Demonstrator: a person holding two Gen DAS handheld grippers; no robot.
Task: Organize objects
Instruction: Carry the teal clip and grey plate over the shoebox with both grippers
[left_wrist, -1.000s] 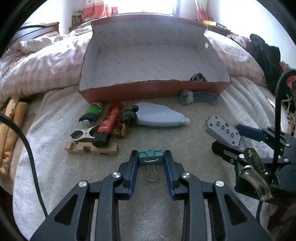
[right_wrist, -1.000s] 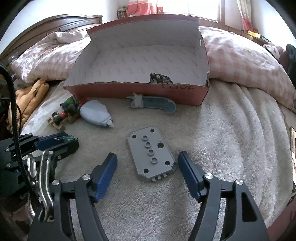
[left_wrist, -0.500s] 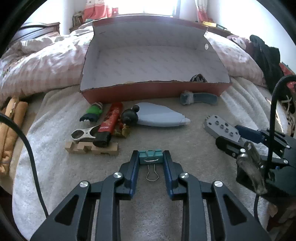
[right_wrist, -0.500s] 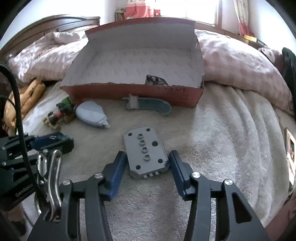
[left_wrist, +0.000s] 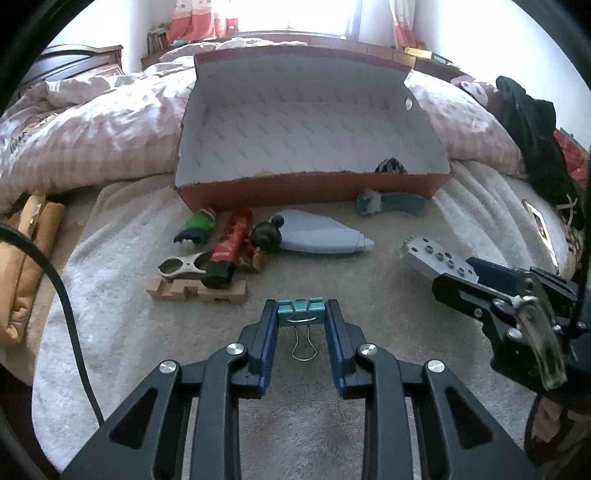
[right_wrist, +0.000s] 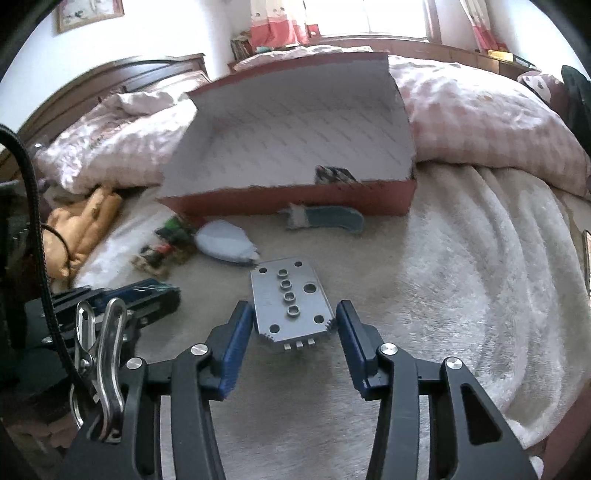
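On the beige blanket, my left gripper (left_wrist: 301, 306) is shut on a teal binder clip (left_wrist: 301, 314), whose wire loop hangs toward me. My right gripper (right_wrist: 293, 308) is shut on a grey studded plate (right_wrist: 288, 295), with a pad against each long edge. The plate's far end tilts up off the blanket. The left wrist view shows this plate (left_wrist: 428, 254) at the right, in the right gripper (left_wrist: 456, 275). A red cardboard box (left_wrist: 314, 188) stands open behind, with a small dark patterned thing (left_wrist: 389, 166) in its right corner.
Before the box lie a green figure (left_wrist: 195, 229), a red tube (left_wrist: 229, 247), a black figure (left_wrist: 266, 232), a blue-grey teardrop case (left_wrist: 321, 238), a blue-grey handle (left_wrist: 391, 203), a silver opener (left_wrist: 181, 264) and a wooden block (left_wrist: 195, 291). Pink quilt behind, orange cloth left, dark clothes right.
My right jaws have closed from wide apart onto the grey plate, and the plate's far end has tipped up. The left gripper keeps the clip and has stayed put.
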